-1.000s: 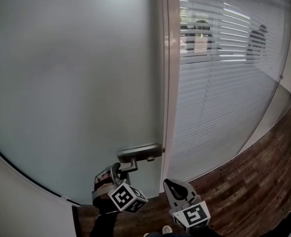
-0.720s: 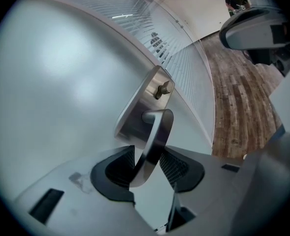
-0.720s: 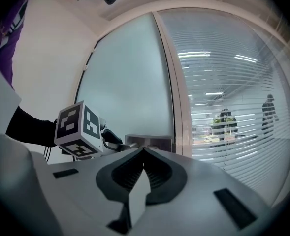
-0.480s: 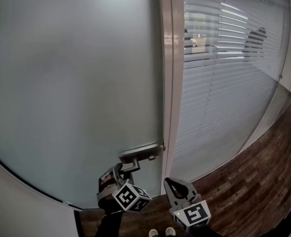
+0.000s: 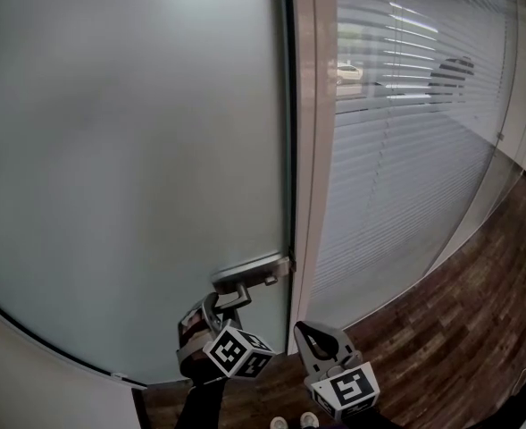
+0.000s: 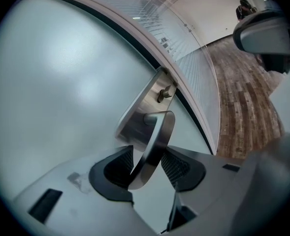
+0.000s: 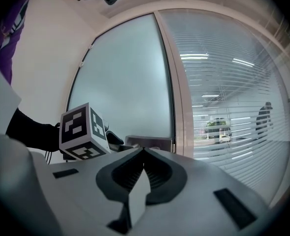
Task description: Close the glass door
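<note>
The frosted glass door (image 5: pixel 137 150) fills the left of the head view, its edge close beside the pale frame post (image 5: pixel 312 150). Its steel lever handle (image 5: pixel 231 295) sticks out from a lock plate (image 5: pixel 249 271). My left gripper (image 5: pixel 214 311) reaches up to it. In the left gripper view the handle (image 6: pixel 157 132) passes between the jaws of the left gripper (image 6: pixel 147 161). It leans on the left pad, with a gap at the right pad. These jaws have just been opening. My right gripper (image 5: pixel 309 333) hangs beside it, shut and empty, its tips (image 7: pixel 144 151) meeting.
Right of the frame post runs a glass wall with white blinds (image 5: pixel 405 150). A dark figure shows behind it at the far right. Brown wooden flooring (image 5: pixel 459 329) lies below. A white wall (image 5: pixel 30 374) curves in at the lower left.
The left gripper has edged a little to the right under the handle. The frame post now looks wider and nearer the door's edge. The right gripper has hardly moved.
</note>
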Tool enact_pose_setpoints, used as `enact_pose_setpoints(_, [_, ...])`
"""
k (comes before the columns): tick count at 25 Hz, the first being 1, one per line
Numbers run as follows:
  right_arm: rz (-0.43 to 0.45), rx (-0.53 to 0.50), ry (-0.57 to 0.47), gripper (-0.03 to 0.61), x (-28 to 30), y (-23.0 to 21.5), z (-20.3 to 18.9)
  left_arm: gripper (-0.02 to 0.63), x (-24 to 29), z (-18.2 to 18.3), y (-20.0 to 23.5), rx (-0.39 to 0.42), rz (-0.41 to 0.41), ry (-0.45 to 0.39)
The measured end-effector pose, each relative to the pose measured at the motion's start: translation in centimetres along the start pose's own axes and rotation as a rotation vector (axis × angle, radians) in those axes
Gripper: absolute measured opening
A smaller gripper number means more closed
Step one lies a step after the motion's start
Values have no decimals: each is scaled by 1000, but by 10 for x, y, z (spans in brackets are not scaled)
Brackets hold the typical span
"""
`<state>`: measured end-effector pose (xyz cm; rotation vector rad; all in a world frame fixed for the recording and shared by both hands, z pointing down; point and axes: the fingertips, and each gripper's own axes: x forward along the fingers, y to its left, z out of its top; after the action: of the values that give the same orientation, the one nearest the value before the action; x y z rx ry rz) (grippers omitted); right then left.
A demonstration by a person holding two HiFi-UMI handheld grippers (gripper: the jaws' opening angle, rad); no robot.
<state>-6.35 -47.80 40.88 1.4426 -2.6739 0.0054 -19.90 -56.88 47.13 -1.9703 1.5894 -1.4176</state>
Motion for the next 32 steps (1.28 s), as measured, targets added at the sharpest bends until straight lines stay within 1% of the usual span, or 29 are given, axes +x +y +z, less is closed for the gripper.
enact_pose_setpoints(3, [-18,0,7,-8,1,-3,2,168,-1,0,1,-4,-3,-8])
enact_pose_setpoints(7, [-4,-6,-3,-8,6,-1,0,169,-1,3,0,11,0,-29])
enact_pose_setpoints(12, [10,-12,-4,-8,7,2,2,168,-6,2,-1,53,70,-70])
enact_pose_setpoints(16, [21,-15,-3,-8,6,4,2,169,-15,3,-2,76,104,-120])
enact_pose_setpoints(19, [27,-18,0,-8,6,4,1,169,-20,3,-7,63,78,-151])
enact_pose_setpoints(21, [32,-20,0,-8,6,6,1,169,-21,2,-10,40,53,-130])
enact_pose_setpoints(24, [44,-22,-3,-8,6,11,3,173,-21,-2,-11,7,45,-92])
enact_pose_setpoints(28, [51,-19,-4,-8,5,15,3,191,-20,-2,-12,-44,14,-67])
enact_pose_setpoints(32, [54,-25,-8,-8,5,18,5,199,-16,-2,-9,-72,3,-45])
